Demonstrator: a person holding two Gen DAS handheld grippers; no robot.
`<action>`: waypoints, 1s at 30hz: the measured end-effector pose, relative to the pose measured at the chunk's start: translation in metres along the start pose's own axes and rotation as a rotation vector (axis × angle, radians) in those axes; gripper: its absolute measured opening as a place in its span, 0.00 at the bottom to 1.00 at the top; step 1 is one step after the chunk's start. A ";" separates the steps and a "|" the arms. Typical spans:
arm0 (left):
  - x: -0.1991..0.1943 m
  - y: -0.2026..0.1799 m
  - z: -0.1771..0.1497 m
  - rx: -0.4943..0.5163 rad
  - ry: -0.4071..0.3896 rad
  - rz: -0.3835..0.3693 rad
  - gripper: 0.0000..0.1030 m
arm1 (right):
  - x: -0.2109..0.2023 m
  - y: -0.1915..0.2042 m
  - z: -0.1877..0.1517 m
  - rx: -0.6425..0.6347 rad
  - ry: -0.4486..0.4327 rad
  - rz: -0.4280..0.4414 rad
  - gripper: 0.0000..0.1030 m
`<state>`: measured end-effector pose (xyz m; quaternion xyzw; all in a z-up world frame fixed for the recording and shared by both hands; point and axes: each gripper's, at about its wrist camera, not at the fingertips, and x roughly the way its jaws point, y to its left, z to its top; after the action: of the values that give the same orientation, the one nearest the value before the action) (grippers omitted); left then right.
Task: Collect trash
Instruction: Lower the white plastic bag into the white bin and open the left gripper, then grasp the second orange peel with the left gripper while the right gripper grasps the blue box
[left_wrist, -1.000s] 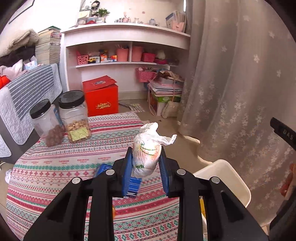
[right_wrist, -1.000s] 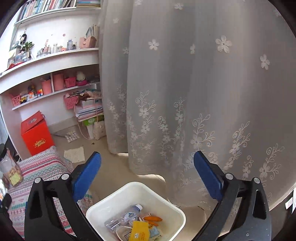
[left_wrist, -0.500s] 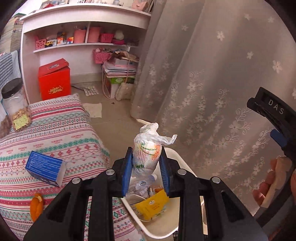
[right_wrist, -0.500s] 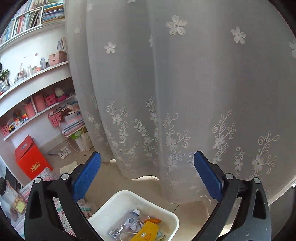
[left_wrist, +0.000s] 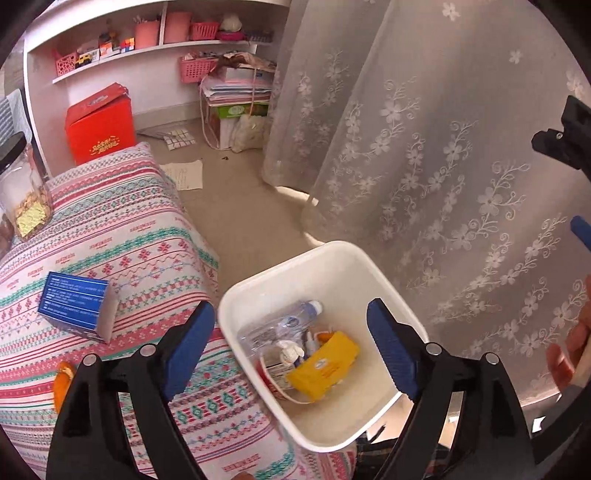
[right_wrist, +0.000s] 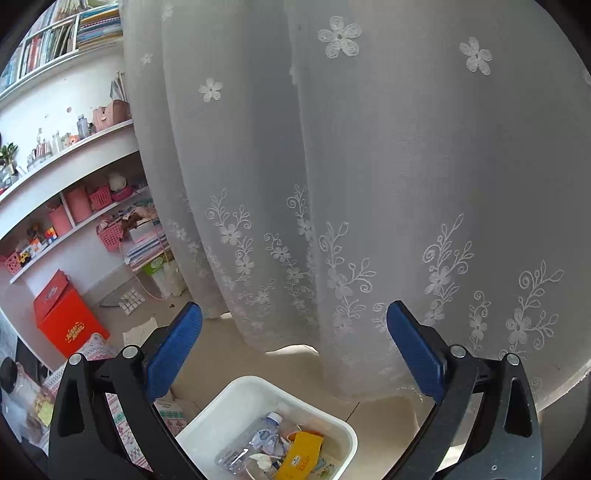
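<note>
My left gripper (left_wrist: 291, 325) hangs over the white bin (left_wrist: 295, 258), and its jaws are opening with nothing between the blue pads. The knotted white plastic bag (left_wrist: 282, 360) lies inside the bin beside a crushed clear bottle (left_wrist: 291, 321) and a yellow packet (left_wrist: 325, 365). On the striped tablecloth (left_wrist: 129, 240) to the left lie a blue box (left_wrist: 75, 302) and an orange scrap (left_wrist: 62, 376). My right gripper (right_wrist: 293, 314) stands open and bare in front of the curtain, above the bin (right_wrist: 236, 391). A hand (left_wrist: 569, 354) shows at the right edge.
A lace curtain (left_wrist: 424, 166) hangs right behind the bin. A jar of snacks (left_wrist: 26, 199) stands on the table's far left. On the floor sit a red box (left_wrist: 99, 125), a sheet of paper (left_wrist: 184, 175) and stacked bags under pink shelves (left_wrist: 147, 48).
My left gripper swung right from over the table to above the bin and tipped down. It opened, and the knotted bag dropped into the bin. The right gripper's view turned toward the curtain.
</note>
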<state>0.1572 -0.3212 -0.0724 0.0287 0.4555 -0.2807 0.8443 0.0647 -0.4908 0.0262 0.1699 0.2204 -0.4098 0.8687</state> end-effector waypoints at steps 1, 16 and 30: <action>-0.001 0.007 -0.001 0.000 0.006 0.020 0.80 | 0.000 0.004 -0.001 -0.016 0.008 0.009 0.93; 0.012 0.154 -0.043 0.039 0.338 0.316 0.82 | 0.012 0.087 -0.044 -0.284 0.223 0.194 0.93; 0.039 0.219 -0.074 -0.107 0.497 0.223 0.50 | 0.015 0.170 -0.096 -0.550 0.336 0.340 0.93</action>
<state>0.2279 -0.1317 -0.1912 0.1019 0.6570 -0.1456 0.7326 0.1835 -0.3515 -0.0431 0.0291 0.4306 -0.1516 0.8893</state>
